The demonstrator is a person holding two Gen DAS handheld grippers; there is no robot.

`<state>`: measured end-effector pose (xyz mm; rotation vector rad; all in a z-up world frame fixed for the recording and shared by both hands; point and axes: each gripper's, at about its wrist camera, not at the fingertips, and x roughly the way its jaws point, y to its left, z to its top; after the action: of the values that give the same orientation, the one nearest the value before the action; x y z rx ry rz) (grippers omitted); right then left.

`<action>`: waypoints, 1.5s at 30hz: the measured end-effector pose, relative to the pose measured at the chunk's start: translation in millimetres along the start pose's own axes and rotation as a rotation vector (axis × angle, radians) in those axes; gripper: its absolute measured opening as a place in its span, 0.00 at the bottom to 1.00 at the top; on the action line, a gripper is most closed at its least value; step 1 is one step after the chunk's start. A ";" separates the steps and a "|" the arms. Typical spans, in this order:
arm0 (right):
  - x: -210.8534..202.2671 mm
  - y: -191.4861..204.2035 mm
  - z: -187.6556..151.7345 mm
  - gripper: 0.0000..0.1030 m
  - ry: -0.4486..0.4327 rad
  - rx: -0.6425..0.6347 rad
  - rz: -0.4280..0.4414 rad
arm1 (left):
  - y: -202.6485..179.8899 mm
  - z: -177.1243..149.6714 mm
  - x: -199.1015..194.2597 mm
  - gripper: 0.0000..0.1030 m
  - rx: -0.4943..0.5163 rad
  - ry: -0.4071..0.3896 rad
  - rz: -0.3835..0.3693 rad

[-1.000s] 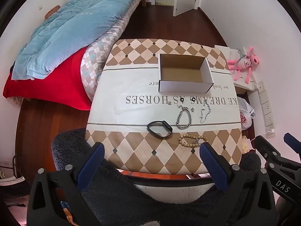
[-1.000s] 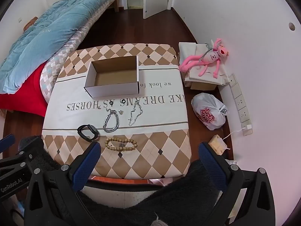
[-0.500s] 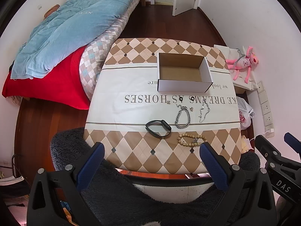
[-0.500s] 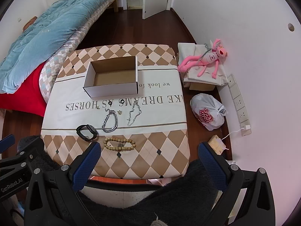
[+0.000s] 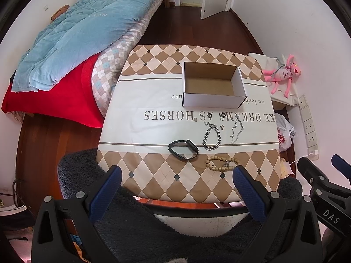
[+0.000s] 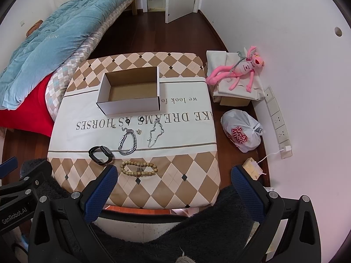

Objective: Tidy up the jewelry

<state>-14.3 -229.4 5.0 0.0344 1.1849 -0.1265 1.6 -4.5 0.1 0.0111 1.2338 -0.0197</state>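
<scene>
An empty white cardboard box (image 5: 212, 84) (image 6: 131, 93) stands at the far middle of the table (image 5: 153, 179). In front of it lie a black wristband (image 5: 183, 149) (image 6: 101, 154), a thick silver chain bracelet (image 5: 211, 136) (image 6: 128, 141), a thin silver chain (image 5: 236, 130) (image 6: 155, 132), a wooden bead bracelet (image 5: 222, 164) (image 6: 139, 168), two small rings (image 5: 223, 115) (image 6: 142, 119) and small earrings. My left gripper (image 5: 175, 175) and right gripper (image 6: 174, 175) are both open and empty, held back over the table's near edge.
A bed with a blue duvet (image 5: 83, 28) and red blanket stands left of the table. A pink plush toy (image 6: 239, 68) on folded cloth, a plastic bag (image 6: 242, 130) and wall sockets are on the right. A dark fuzzy chair (image 5: 175, 230) is below me.
Both views have drifted very slightly; the table sits a little lower in each. Nothing on the table has moved and both grippers stay open.
</scene>
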 end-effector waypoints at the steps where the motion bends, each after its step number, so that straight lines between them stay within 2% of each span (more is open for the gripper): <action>1: -0.1 0.0 0.1 1.00 0.000 -0.001 -0.001 | -0.2 -0.3 1.0 1.00 0.000 0.000 -0.001; 45: -3.9 -3.1 -1.7 1.00 -0.017 -0.001 -0.014 | -8.6 7.5 -7.2 1.00 0.003 -0.010 -0.011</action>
<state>-17.7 -232.0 8.1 0.0239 1.1685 -0.1386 6.1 -13.2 9.4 0.0072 1.2241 -0.0312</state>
